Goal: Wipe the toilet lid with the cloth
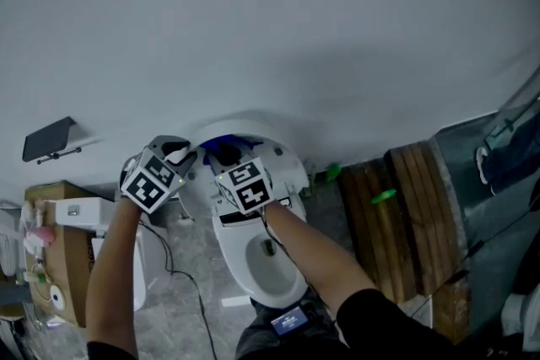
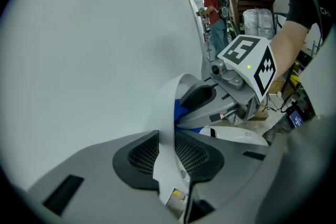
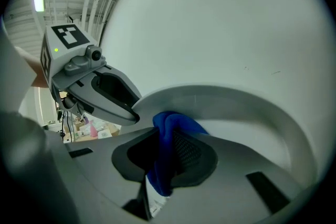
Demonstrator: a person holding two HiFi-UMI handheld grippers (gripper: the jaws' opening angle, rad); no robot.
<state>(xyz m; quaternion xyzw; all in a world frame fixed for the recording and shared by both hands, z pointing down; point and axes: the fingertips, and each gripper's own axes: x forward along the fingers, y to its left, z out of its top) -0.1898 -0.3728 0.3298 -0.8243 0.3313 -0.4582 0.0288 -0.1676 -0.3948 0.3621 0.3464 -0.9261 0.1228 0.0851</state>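
Background: plain white wall (image 1: 278, 13) fills the upper field of the head view, with grey tiled floor (image 1: 190, 265) below. The toilet (image 1: 270, 274) stands at the wall, its open bowl below and behind both grippers. The toilet lid (image 3: 247, 118) is raised upright near the wall; contact with the wall cannot be resolved. Left gripper (image 2: 167, 136): its 2 jaws are closed onto the lid's thin white edge, which runs up between the mesh pads (image 2: 142, 152). The grip is on the lid's left side. Right gripper (image 3: 165, 152): its 2 jaws are pinched on the cloth (image 3: 170, 128), which is blue and bunched. A fold sticks out past the tips and lies against the lid's top rim. The 2 grippers sit near each other, tips converging on the lid's upper edge. The cloth is just beyond the right gripper's tips and just to the right of the left gripper's tips. Each gripper's marker cube shows in the other's view, and bare forearms lead back from both. Well apart to the right of the right gripper is a wooden slatted platform (image 1: 405, 215) on the floor. To the left of the left gripper is a cardboard box (image 1: 59, 257) with small items on top, not identifiable. In the left gripper view, far behind the right gripper, a person (image 2: 212, 13) stands in a passage.
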